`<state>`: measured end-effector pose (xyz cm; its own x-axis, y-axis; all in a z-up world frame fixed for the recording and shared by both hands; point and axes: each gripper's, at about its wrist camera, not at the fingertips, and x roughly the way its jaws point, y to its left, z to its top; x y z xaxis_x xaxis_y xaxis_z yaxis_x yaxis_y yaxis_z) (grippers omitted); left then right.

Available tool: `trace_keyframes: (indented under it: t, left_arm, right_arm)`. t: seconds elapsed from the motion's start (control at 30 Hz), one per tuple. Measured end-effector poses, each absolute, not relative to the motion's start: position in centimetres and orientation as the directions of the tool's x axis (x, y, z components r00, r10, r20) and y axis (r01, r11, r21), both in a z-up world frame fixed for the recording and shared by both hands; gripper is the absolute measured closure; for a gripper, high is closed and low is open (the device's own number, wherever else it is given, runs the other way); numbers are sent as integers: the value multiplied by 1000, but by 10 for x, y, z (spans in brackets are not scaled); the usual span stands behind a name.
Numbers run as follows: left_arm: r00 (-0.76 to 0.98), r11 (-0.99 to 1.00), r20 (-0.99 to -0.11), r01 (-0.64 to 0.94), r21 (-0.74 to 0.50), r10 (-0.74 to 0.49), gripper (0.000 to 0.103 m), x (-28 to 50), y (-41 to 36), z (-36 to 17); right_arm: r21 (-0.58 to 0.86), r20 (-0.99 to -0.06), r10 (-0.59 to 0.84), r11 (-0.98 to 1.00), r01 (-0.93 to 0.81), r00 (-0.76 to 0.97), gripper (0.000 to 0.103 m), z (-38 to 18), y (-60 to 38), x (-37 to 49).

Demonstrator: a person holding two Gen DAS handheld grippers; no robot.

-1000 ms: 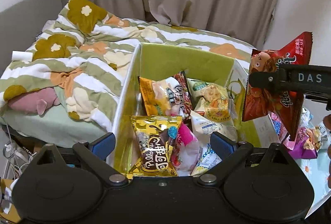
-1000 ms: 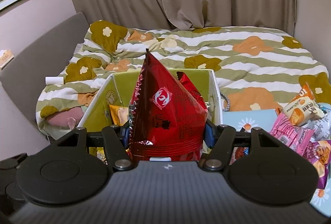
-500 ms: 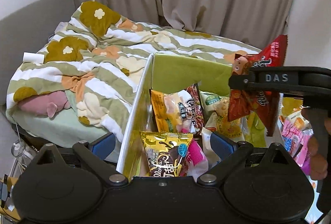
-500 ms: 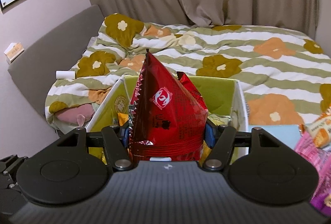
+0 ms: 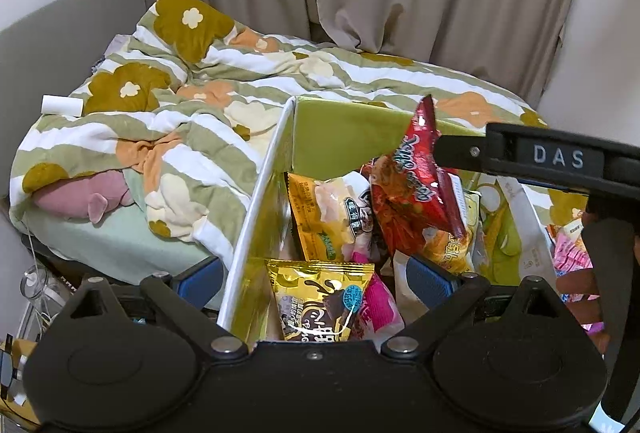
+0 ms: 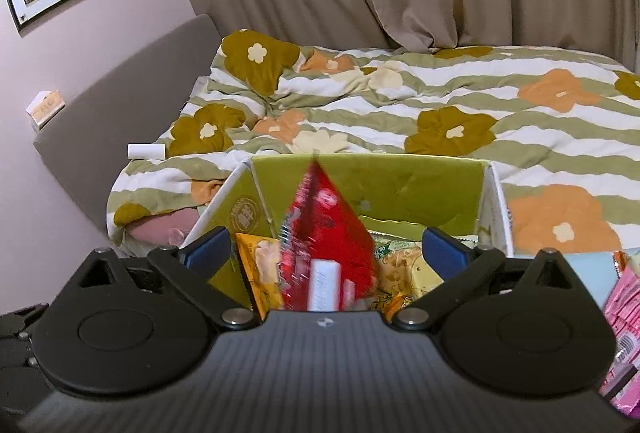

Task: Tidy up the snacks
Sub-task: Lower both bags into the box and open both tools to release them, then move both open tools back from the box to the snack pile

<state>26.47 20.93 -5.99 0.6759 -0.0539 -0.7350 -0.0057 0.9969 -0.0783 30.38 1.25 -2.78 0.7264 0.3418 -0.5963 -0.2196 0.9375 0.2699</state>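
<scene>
Right wrist view: the right gripper (image 6: 326, 253) is seen with its blue pads spread wide apart, and nothing is pinched between them; half a second ago the red snack bag (image 6: 326, 233) was clamped tightly between these same pads, so it has just been let go. The bag is now blurred in this view, which is judged to mean that it is falling; it is seen inside the green box (image 6: 420, 185), tilted, above the yellow bag (image 6: 260, 265) and the other packets.

In the left wrist view the same red snack bag (image 5: 412, 189) is seen over the middle of the green box (image 5: 340, 137), its tip pointing up and its lower edge on or just above the packets below; whether it already rests there cannot be told. The left gripper (image 5: 316, 277) is held wide open at the near end of the box and nothing is held in it; its left pad is outside the white box wall and its right pad is inside, beside the gold chocolate bag (image 5: 320, 305).

For the task this is judged as one more snack put away; pink packets (image 6: 624, 317) are seen outside the box on the right, so the sorting appears not finished.
</scene>
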Motion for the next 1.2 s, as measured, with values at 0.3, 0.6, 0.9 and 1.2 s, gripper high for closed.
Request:
trace_keyframes:
  t: [0.3, 0.6, 0.9, 1.2]
  left_arm:
    - [701, 997, -711, 8, -77, -61, 3, 253, 205, -49]
    - [747, 995, -657, 70, -74, -101, 3, 229, 194, -25]
    - [755, 964, -606, 249, -89, -251, 3, 210, 155, -13]
    - [739, 917, -570, 394, -66, -358, 3, 199, 77, -9]
  right_arm:
    - [260, -576, 326, 943, -209, 750, 0, -17, 3, 285]
    - [250, -547, 290, 952, -177, 785, 0, 6, -11, 247]
    - [216, -548, 146, 976, -29, 823, 0, 24, -53, 190]
    - [162, -540, -28, 977, 136, 841, 0, 33, -143, 142]
